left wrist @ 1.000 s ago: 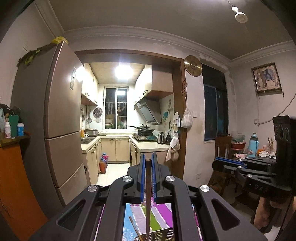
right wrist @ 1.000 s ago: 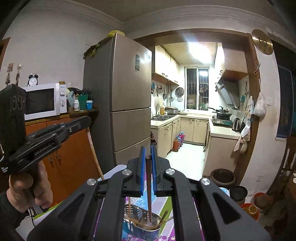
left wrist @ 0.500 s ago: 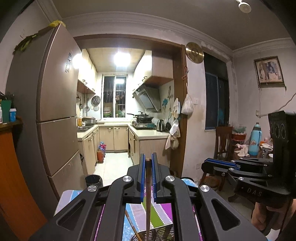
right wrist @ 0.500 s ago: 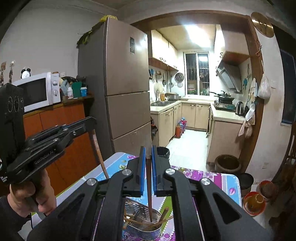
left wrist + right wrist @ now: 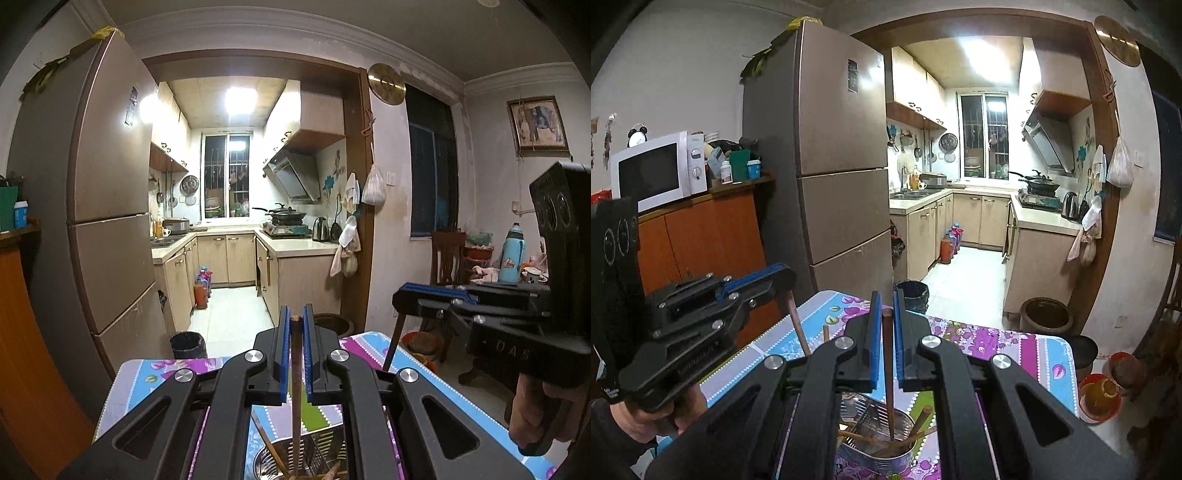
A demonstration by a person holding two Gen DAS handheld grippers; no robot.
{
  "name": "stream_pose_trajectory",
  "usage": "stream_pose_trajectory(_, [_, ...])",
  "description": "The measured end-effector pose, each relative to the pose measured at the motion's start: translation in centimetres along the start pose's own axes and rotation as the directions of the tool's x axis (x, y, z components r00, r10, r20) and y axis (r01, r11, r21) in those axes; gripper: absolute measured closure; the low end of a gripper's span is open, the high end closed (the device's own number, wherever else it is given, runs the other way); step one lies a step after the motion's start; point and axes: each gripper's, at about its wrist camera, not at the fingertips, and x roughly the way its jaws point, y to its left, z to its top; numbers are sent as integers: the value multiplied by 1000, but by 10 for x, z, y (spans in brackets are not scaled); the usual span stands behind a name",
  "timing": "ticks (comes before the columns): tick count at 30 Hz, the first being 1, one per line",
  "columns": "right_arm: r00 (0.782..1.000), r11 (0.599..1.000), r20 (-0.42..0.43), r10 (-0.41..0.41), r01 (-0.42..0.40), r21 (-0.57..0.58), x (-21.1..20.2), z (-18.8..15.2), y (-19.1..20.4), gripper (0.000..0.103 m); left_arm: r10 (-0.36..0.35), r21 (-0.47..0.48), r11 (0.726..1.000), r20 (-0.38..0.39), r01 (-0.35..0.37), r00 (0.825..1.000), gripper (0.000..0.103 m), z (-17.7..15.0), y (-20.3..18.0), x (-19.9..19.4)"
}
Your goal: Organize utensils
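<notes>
Both grippers hold chopsticks above the holder.
Left gripper (image 5: 294, 325) pinches a brown wooden chopstick (image 5: 296, 387); right gripper (image 5: 884, 312) clamps another brown wooden stick (image 5: 888, 376) over the oval perforated metal utensil holder (image 5: 882, 439).

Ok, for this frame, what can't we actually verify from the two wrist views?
- Left wrist view: the metal holder is cut off by the bottom edge and the left claw; its contents are unclear.
- Right wrist view: the right claw body hides the holder's near side.
- Both views: whether the chopstick tips touch the bottom.
</notes>
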Motion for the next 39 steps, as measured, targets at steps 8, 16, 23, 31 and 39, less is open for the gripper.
stream_pose_trajectory(8, [1000, 1000, -16, -15, 15, 5, 6, -4, -1, 98, 14, -4, 1000, -18, -14, 1000, 95, -8, 3, 4])
stream_pose_trajectory(16, [999, 999, -18, -36, 36, -10, 8, -7, 3, 98, 27, 8, 1000, -17, -27, 999, 95, -6, -2, 1])
stream_pose_trajectory(23, [999, 999, -20, -50, 50, -14, 8, -9, 6, 98, 44, 7, 999, -28, -44, 999, 95, -6, -5, 3])
stream_pose_trajectory(31, [999, 999, -22, -45, 45, -12, 6, -12, 6, 98, 65, 0, 998, -37, -65, 997, 95, -3, -7, 5])
stream_pose_trajectory(39, [998, 998, 17, -60, 59, 17, -9, -12, 0, 61, 107, -22, 994, -34, -108, 994, 61, -1, -2, 0])
